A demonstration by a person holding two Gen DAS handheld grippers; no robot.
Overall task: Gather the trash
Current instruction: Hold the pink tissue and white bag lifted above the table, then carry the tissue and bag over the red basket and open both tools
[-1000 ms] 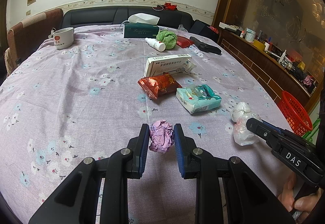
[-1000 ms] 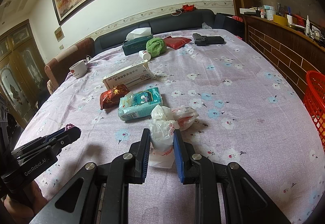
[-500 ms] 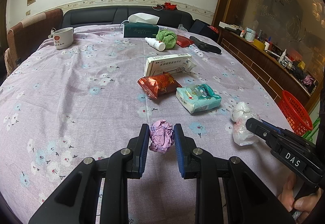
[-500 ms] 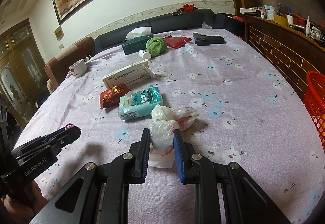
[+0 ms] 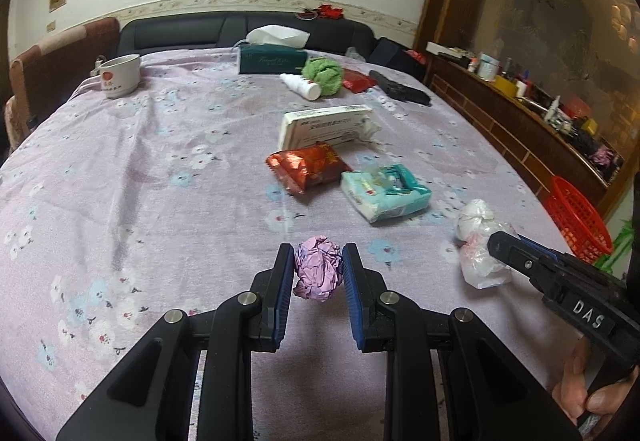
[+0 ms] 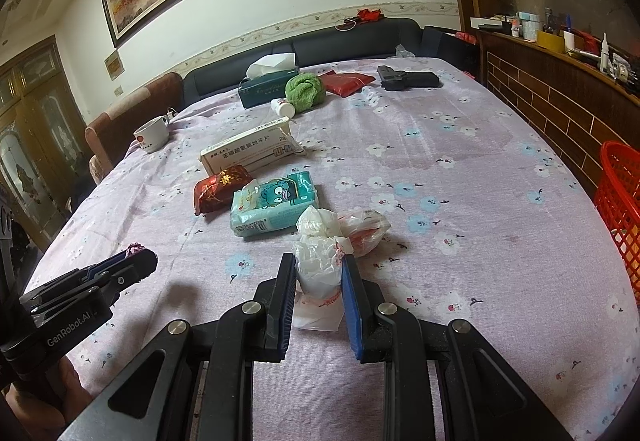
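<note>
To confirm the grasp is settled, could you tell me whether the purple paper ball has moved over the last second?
No. The purple paper ball sits between the left gripper fingers, unchanged relative to the teal tissue pack.

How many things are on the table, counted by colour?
Red: 2, snack packet, flat pouch.
Green or teal: 3, tissue box, green cloth, tissue pack.
White: 4, mug, bottle, medicine box, plastic bag.
Purple: 1, foil ball.
Black: 1, black case.
Total: 11.
</note>
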